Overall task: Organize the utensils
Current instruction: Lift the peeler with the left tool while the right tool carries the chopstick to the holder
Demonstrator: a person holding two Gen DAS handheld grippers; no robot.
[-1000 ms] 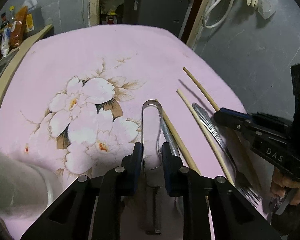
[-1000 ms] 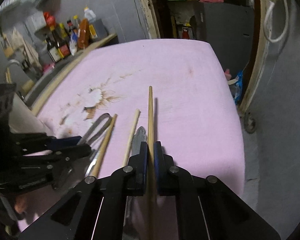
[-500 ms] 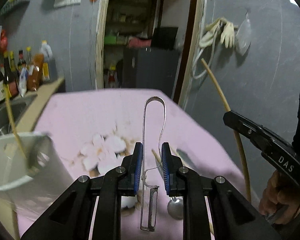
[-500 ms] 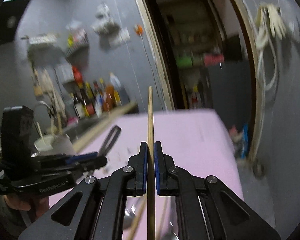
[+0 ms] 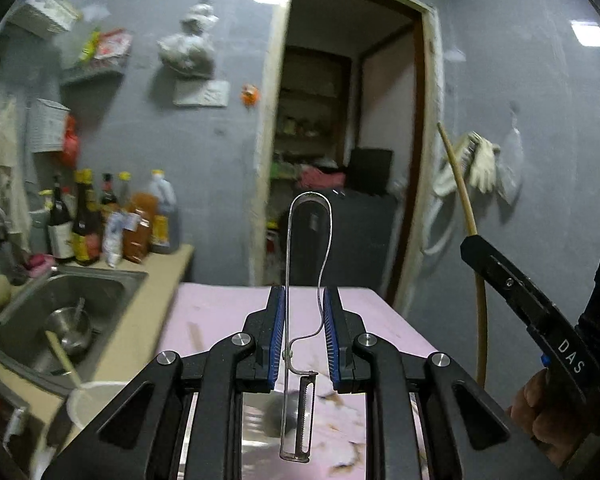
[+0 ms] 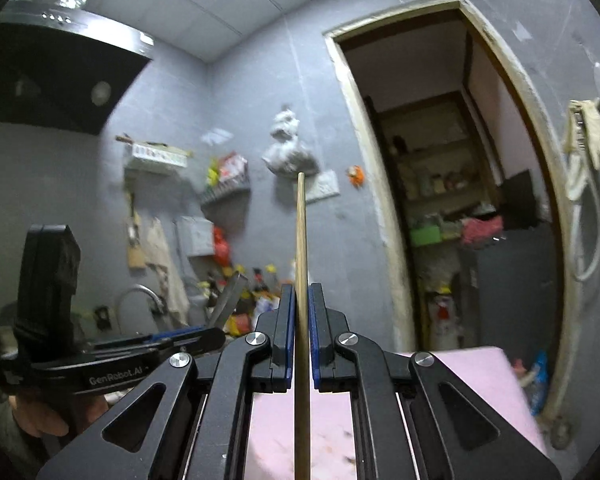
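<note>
My left gripper (image 5: pixel 304 300) is shut on a metal wire-handled peeler (image 5: pixel 306 240) and holds it upright in the air above the pink cloth table (image 5: pixel 220 312). My right gripper (image 6: pixel 300 300) is shut on a wooden chopstick (image 6: pixel 301 232) that points upward. In the left wrist view the right gripper (image 5: pixel 516 292) shows at the right with the chopstick (image 5: pixel 466 208). In the right wrist view the left gripper (image 6: pixel 140 352) shows at the left with the peeler's handle (image 6: pixel 230 296). A white utensil cup (image 5: pixel 96 398) with a chopstick (image 5: pixel 62 356) in it stands at the lower left.
A steel sink (image 5: pixel 60 320) with a pot in it lies left of the table. Sauce bottles (image 5: pixel 112 220) stand on the counter behind it. A doorway (image 5: pixel 340 160) opens beyond the table's far end. Gloves (image 5: pixel 480 160) hang on the right wall.
Both grippers have lifted off the table and tilted up, carrying the peeler and the chopstick. The views now face the wall and doorway rather than the cloth.
</note>
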